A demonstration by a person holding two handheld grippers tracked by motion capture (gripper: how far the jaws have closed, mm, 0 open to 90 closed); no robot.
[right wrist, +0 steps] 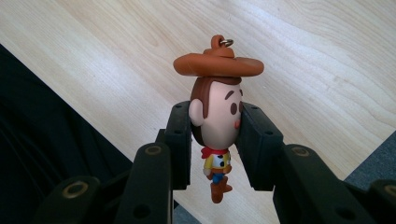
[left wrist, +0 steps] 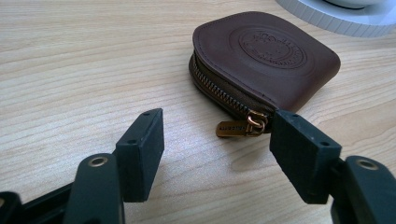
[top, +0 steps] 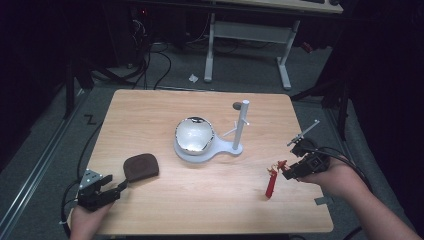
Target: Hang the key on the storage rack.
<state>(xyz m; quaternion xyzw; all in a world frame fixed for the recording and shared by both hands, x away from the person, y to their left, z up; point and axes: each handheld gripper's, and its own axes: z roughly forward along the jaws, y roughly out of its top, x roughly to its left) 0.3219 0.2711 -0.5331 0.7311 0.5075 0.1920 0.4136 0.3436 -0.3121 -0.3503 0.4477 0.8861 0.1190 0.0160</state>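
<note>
L gripper is sitting at the near-left of the table w/ jaws spread and gripping nothing, pointing at the brown zip pouch just ahead; in the left gripper view the pouch's brass zip pull is lying between the two pads, not touched, and the zip is looking closed as far as it shows. Mid-table, a shiny bowl is resting on a white stand w/ an upright post, untouched. To the right, R gripper is clenching a small cowboy keychain figure by the head, hat up; in the high view a red strap is hanging near the jaws, prob. part of it. Progress, judging by this: figure is picked up, pouch isn't opened yet; prob. left: unzip, drop the figure in, close.
</note>
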